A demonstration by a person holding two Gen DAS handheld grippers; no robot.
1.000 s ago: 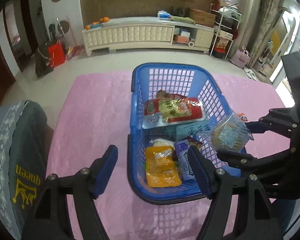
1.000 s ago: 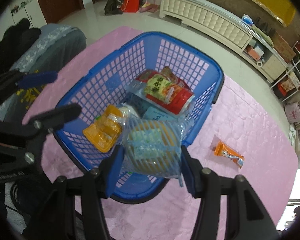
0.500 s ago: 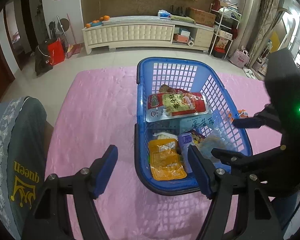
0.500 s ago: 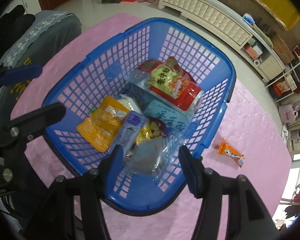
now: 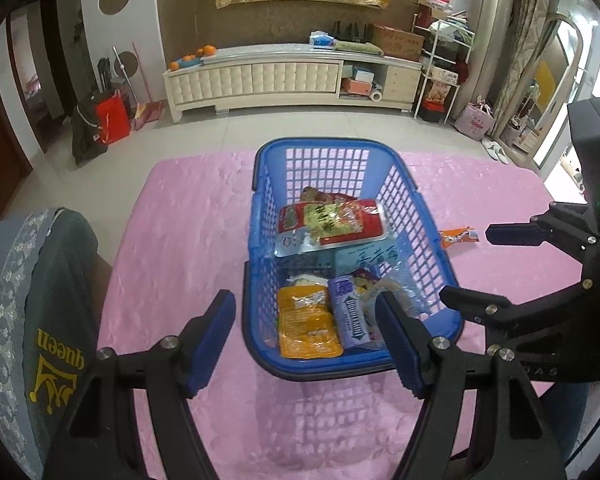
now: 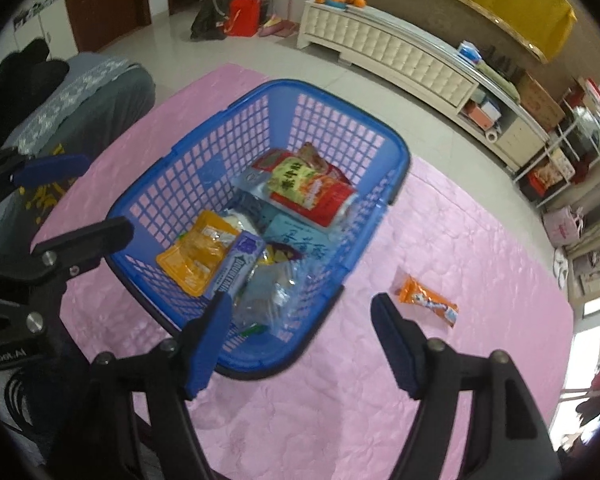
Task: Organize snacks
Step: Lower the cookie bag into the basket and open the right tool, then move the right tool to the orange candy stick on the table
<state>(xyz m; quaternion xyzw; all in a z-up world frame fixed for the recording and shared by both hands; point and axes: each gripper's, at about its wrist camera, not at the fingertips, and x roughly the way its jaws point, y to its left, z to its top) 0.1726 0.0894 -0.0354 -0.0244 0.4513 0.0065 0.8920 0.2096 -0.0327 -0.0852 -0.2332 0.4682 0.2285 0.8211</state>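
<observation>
A blue plastic basket (image 5: 324, 144) (image 6: 332, 92) stands on the pink cloth. It holds a red-and-green packet (image 5: 332, 220) (image 6: 308, 190), an orange packet (image 5: 306, 320) (image 6: 198, 254), a purple bar packet (image 5: 350, 316) (image 6: 236, 264) and a clear bag of biscuits (image 5: 396, 290) (image 6: 268, 296) in its near corner. An orange snack bar (image 6: 426, 300) (image 5: 458, 237) lies on the cloth outside the basket. My right gripper (image 6: 302, 304) (image 5: 466, 265) hovers over that corner, its jaws opening with nothing between them. My left gripper (image 5: 304, 308) (image 6: 106, 194) stands open and holds nothing above the basket's near end.
The pink cloth (image 5: 180, 220) covers the table. A grey cushion with yellow "queen" lettering (image 5: 28, 320) sits at the left edge. Beyond the table are tiled floor and a long white cabinet (image 5: 280, 76).
The right gripper spread its jaws and let go of the clear biscuit bag, which now lies in the basket. Both grippers drew back and up a little.
</observation>
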